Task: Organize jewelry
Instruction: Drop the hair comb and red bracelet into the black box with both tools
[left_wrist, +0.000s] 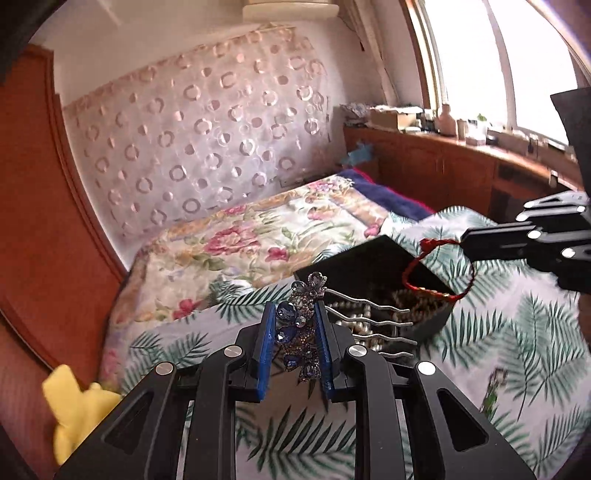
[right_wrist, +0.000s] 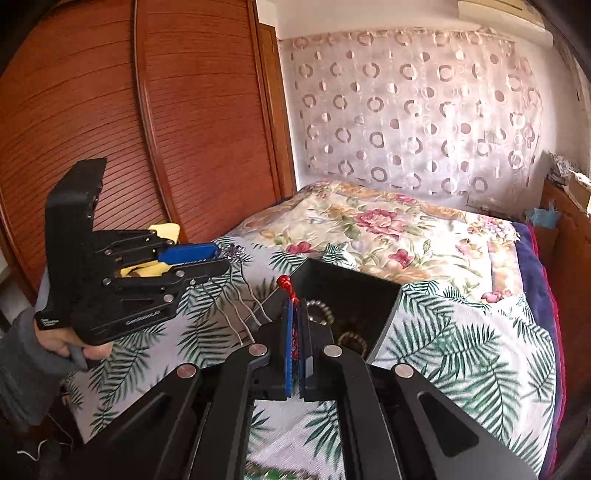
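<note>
While the left tool (left_wrist: 295, 343) is clamped on a blue jeweled hair comb (left_wrist: 301, 332), the right tool (right_wrist: 295, 347) pinches a red string bracelet (left_wrist: 439, 269), both held just above the open black jewelry box (left_wrist: 373, 258) on the bed (left_wrist: 517, 332)

Black hand-held gripper (left_wrist: 295, 332), blue pads (left_wrist: 266, 354), silver screws, grey sleeve (right_wrist: 22, 354).
</note>
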